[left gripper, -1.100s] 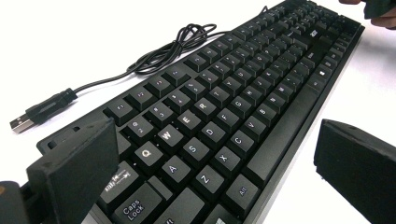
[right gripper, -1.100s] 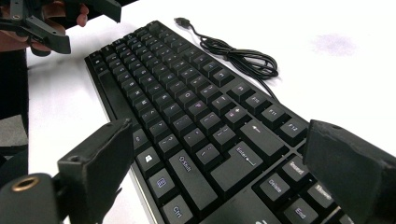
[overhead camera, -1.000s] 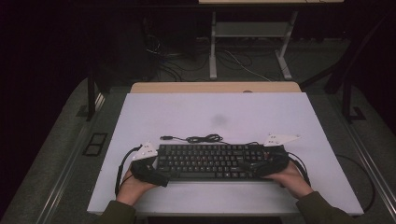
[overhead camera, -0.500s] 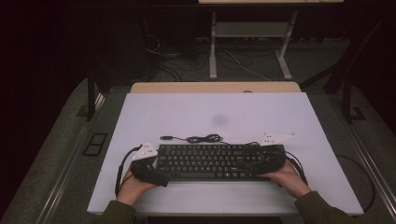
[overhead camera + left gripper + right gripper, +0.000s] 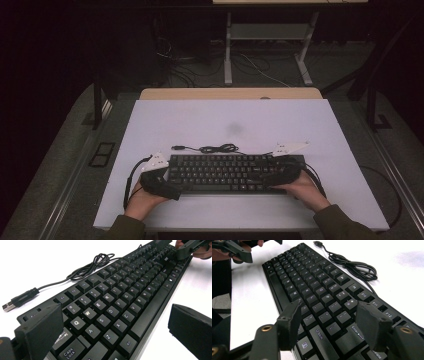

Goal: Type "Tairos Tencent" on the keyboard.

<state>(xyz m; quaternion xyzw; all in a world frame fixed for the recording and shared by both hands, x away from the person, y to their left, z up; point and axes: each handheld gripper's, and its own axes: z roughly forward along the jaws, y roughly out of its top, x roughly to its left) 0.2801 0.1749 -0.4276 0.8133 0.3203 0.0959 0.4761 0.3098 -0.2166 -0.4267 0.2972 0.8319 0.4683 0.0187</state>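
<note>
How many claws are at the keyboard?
2: the left claw open, straddling the left end of the black plastic keyboard; the right claw open over its right end.

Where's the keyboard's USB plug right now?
High view: the USB plug lies on the white table, just behind the keyboard, toward its left end.

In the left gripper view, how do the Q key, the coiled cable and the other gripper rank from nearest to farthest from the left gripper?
1. Q key: by the near jaw, low left.
2. Coiled cable: behind the keyboard, upper middle.
3. Right gripper: at the keyboard's far end, top right.
</note>
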